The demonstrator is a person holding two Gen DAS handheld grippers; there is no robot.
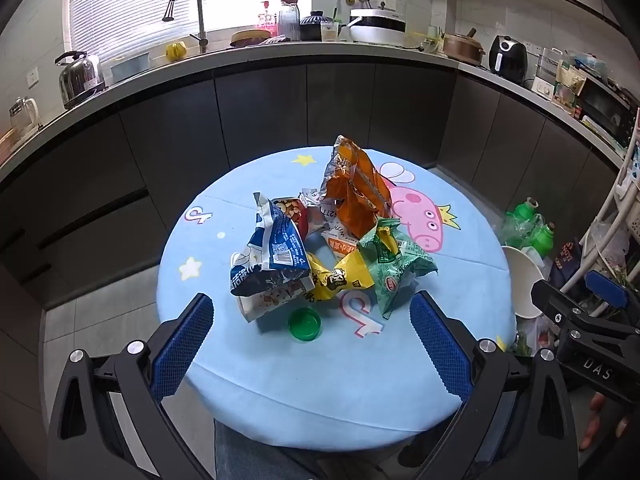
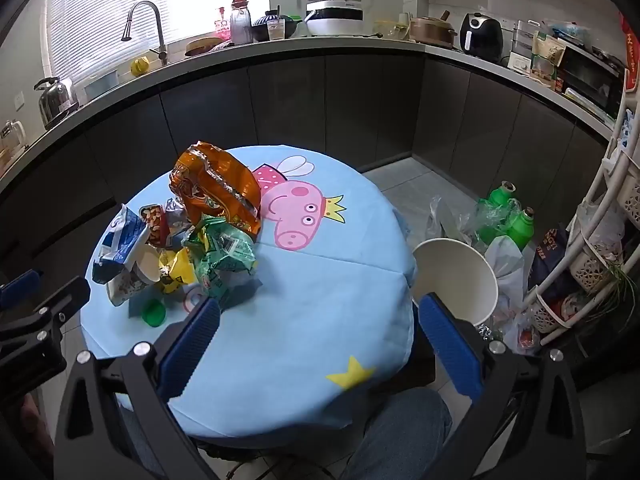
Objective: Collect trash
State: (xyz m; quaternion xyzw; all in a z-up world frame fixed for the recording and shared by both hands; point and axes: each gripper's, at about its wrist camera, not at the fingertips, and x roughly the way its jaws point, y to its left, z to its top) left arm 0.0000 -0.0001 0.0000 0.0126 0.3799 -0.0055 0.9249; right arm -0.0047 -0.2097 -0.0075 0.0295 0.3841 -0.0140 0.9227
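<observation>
A pile of snack wrappers lies on a round table with a blue cartoon cloth (image 1: 360, 380): an orange bag (image 1: 356, 188), a blue-white bag (image 1: 272, 256), a yellow wrapper (image 1: 340, 276), a green wrapper (image 1: 396, 264) and a green bottle cap (image 1: 305, 323). My left gripper (image 1: 312, 320) is open and empty, just short of the cap. My right gripper (image 2: 320, 320) is open and empty over the table's right side (image 2: 320, 280), right of the orange bag (image 2: 216, 188), the green wrapper (image 2: 224, 252) and the cap (image 2: 154, 313). A white paper bucket (image 2: 456, 276) stands on the floor beside the table.
Green plastic bottles (image 2: 508, 216) and plastic bags lie on the floor behind the bucket. A white basket rack (image 2: 600, 240) stands at the right. Dark cabinets and a cluttered counter (image 1: 320, 52) curve behind the table. The person's jeans (image 2: 400, 432) show below the table edge.
</observation>
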